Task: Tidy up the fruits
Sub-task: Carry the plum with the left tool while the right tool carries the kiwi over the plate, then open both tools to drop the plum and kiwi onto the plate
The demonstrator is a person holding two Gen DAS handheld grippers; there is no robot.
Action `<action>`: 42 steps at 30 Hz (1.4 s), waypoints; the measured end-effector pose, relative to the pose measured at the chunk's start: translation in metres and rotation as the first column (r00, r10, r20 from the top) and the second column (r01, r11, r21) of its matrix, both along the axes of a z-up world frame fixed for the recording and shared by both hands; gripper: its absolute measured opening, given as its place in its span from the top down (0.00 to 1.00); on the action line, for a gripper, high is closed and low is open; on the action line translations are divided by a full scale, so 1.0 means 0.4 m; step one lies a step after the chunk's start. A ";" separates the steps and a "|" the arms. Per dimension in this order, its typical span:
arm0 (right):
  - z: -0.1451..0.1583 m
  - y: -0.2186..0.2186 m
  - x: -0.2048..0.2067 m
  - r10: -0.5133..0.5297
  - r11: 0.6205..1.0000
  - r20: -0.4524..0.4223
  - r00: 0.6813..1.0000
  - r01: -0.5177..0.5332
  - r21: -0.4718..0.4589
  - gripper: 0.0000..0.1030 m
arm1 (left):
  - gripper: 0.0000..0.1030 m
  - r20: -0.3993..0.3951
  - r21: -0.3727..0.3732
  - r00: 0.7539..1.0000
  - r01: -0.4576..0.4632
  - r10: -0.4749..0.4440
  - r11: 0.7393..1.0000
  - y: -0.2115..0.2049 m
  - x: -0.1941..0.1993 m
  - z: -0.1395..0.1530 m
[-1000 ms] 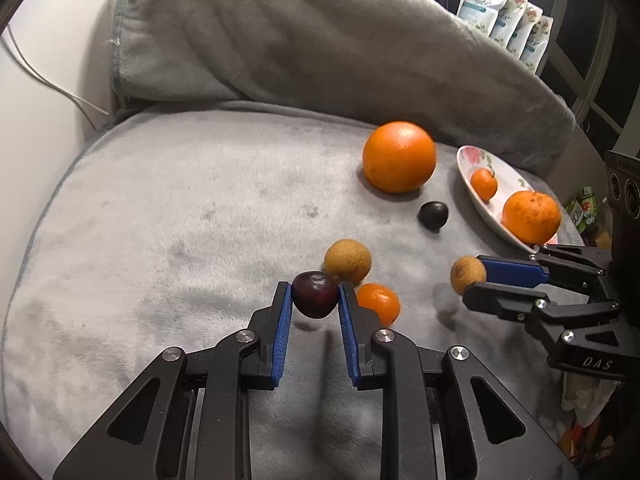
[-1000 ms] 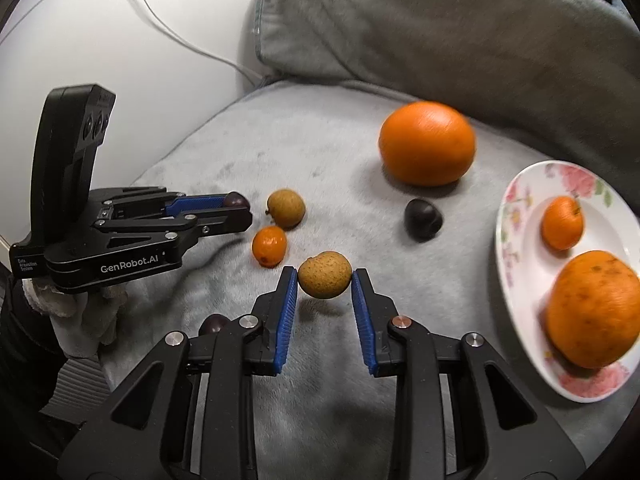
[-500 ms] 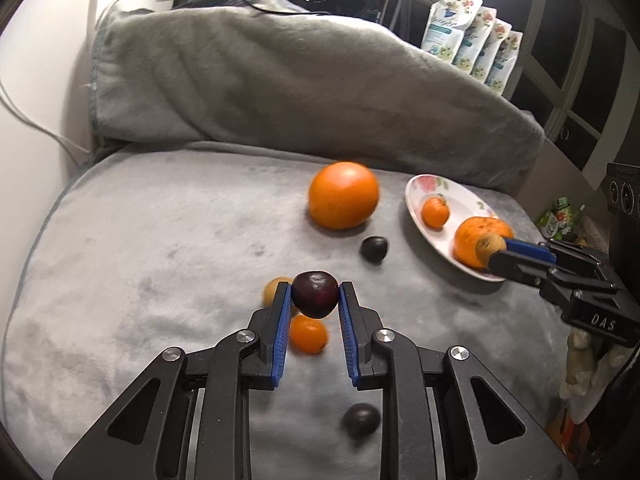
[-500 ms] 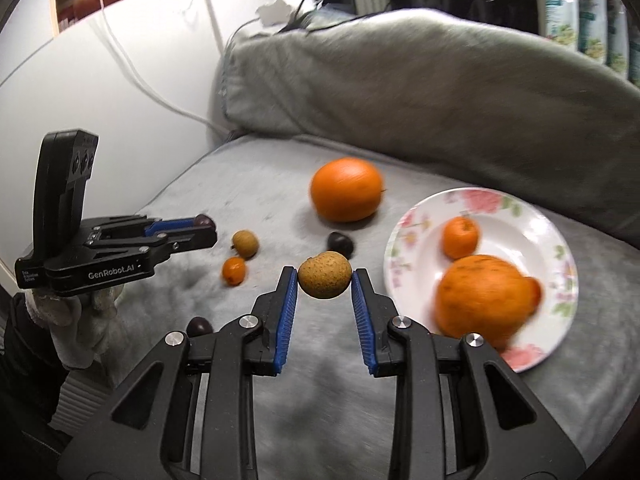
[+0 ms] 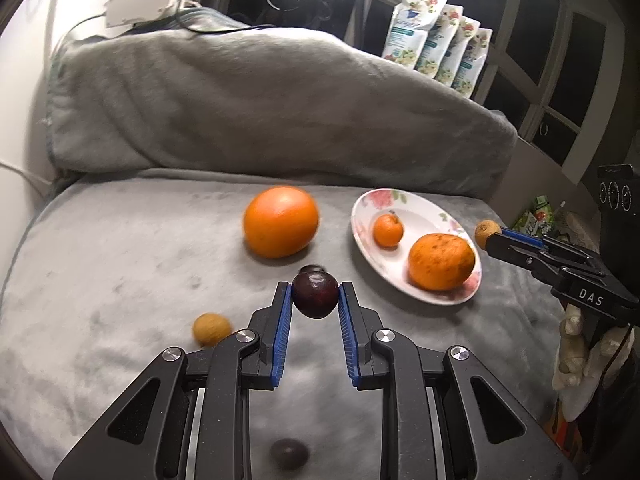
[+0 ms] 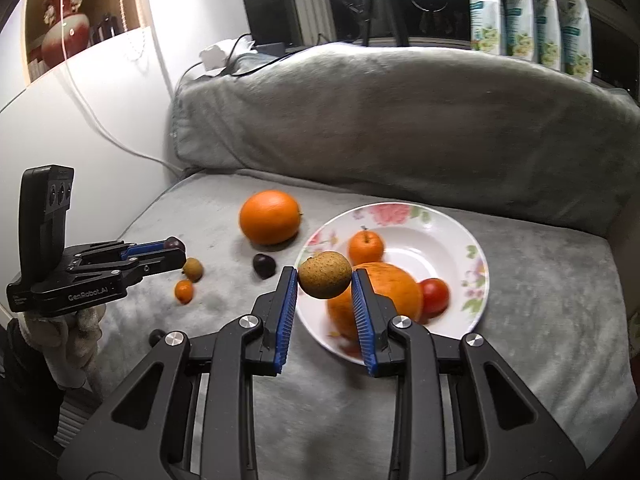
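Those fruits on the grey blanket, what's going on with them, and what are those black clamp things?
A person is sorting fruit with two hand-held grippers. The left gripper is clamped on a dark plum; the right gripper is clamped on a small brown fruit, held up in front of the flowered plate. The plate already has a tangerine, a bigger orange and a red fruit. A large orange and a few small fruits lie on the blanket.

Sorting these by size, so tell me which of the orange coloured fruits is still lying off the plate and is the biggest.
The large orange on the grey blanket, left of the plate. The other loose one, the tiny orange fruit, is far smaller.
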State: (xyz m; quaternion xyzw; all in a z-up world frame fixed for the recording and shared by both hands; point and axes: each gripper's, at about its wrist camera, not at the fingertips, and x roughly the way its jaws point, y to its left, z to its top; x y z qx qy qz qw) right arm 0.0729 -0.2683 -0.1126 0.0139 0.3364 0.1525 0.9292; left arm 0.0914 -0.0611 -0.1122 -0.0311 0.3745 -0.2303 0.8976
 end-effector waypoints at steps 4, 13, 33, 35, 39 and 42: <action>0.005 -0.031 0.002 -0.025 1.000 0.003 1.000 0.025 -0.001 0.71 | 0.79 0.012 -0.008 1.000 0.021 -0.021 1.000 -0.034 0.010 0.012; 0.010 -0.102 0.021 -0.083 0.996 0.005 0.997 0.083 0.009 0.71 | 0.79 0.011 -0.004 0.998 0.070 -0.070 0.998 -0.113 0.052 0.012; -0.051 -0.187 0.121 -0.124 0.991 -0.086 0.989 0.127 0.034 0.71 | 0.79 -0.017 0.033 0.992 0.129 -0.129 0.991 -0.199 0.103 -0.015; -0.055 -0.186 0.126 -0.120 0.992 -0.093 0.988 0.124 0.039 0.71 | 0.79 -0.017 0.036 0.991 0.136 -0.135 0.990 -0.204 0.104 -0.017; -0.057 -0.188 0.134 -0.125 0.991 -0.096 0.987 0.130 0.043 0.71 | 0.78 -0.017 0.040 0.989 0.146 -0.146 0.988 -0.214 0.108 -0.019; -0.058 -0.191 0.137 -0.125 0.990 -0.100 0.987 0.130 0.050 0.71 | 0.78 -0.018 0.042 0.988 0.151 -0.151 0.988 -0.222 0.109 -0.021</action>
